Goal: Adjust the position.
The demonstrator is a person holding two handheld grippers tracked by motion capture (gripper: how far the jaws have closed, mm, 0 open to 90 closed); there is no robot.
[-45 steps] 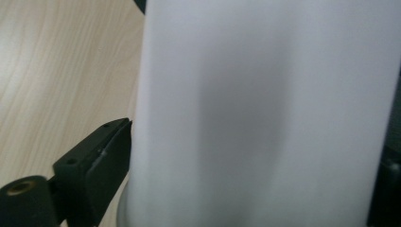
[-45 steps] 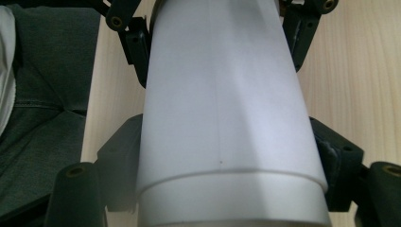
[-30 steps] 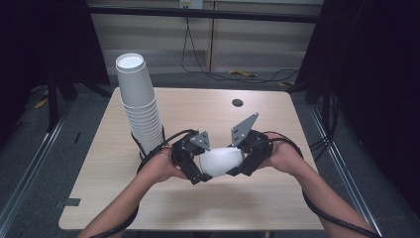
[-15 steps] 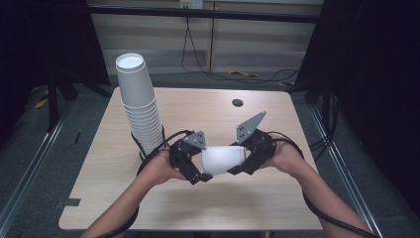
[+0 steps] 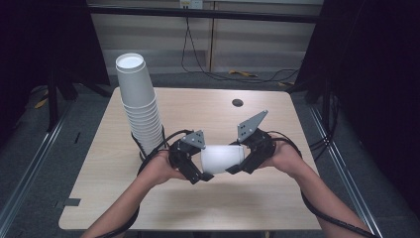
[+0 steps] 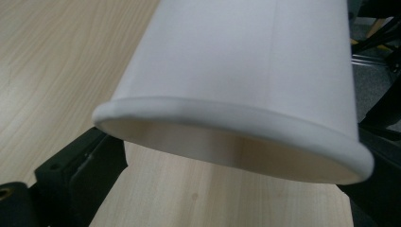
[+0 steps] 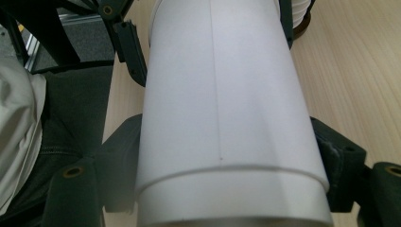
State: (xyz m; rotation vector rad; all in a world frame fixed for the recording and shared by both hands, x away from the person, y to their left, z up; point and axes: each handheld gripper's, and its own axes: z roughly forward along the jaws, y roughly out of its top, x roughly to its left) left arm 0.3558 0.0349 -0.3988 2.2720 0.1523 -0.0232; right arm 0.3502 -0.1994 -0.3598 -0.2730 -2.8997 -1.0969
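Your right gripper (image 5: 236,162) clamps the plain, unlabelled paper cup (image 5: 221,158); your left gripper (image 5: 199,166), at nine o'clock, has just been closing around its rim.

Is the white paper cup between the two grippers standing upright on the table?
No, the cup lies on its side, held above the table between both grippers.
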